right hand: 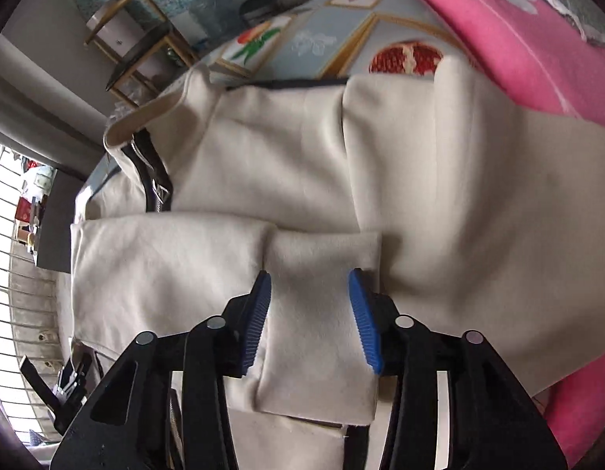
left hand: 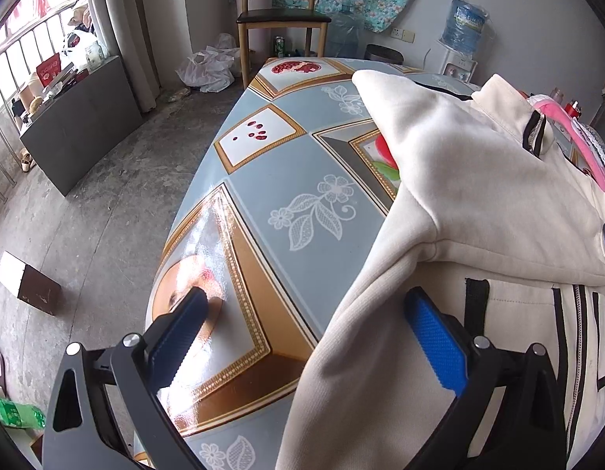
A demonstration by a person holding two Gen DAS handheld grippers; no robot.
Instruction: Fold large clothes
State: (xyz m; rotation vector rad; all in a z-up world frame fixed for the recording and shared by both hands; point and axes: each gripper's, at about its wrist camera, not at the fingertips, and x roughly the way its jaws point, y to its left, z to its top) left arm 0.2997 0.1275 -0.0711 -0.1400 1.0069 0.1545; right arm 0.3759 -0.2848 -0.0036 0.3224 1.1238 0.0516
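Observation:
A cream jacket (left hand: 479,196) with black trim and a zip lies on the right part of the table, one sleeve folded across its body. My left gripper (left hand: 306,305) is open wide and straddles the jacket's left edge: one finger is over the bare tablecloth, the other over the cream cloth, and nothing is pinched. In the right wrist view the jacket (right hand: 302,149) fills the middle. My right gripper (right hand: 310,274) hangs open just above the folded sleeve's cuff (right hand: 318,337), which lies flat under the gap between the blue pads (right hand: 259,313).
The table (left hand: 263,180) has a glossy blue-grey cloth with framed fruit prints. A pink garment (right hand: 529,58) lies beyond the jacket. On the floor around it are a wooden chair (left hand: 281,19), white plastic bags (left hand: 208,66), a water dispenser (left hand: 465,27), a dark cabinet (left hand: 83,125) and a box (left hand: 28,286).

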